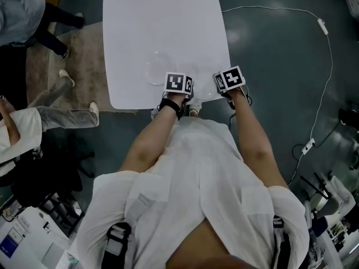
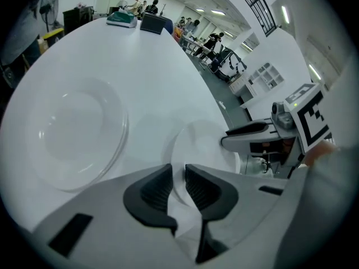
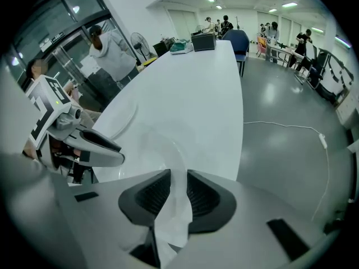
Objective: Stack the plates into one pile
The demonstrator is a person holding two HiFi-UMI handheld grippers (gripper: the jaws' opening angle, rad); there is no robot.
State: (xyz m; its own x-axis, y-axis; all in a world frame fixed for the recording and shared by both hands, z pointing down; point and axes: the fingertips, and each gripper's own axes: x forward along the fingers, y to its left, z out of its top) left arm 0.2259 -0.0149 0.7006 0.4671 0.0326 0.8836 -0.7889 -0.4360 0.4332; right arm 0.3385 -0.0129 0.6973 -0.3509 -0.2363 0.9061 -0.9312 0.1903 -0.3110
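Left tool (image 2: 178, 175), right tool (image 3: 178, 179) pinch plate (image 2: 197, 142) rim.

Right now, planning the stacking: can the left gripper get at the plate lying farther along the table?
Likely yes, once freed: the left gripper is clamped on the near plate at its rim; the far plate lies beside it, only bare table between.

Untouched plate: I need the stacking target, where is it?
In the left gripper view the untouched plate lies flat on the white table, left of the jaws and apart from the gripped plate.
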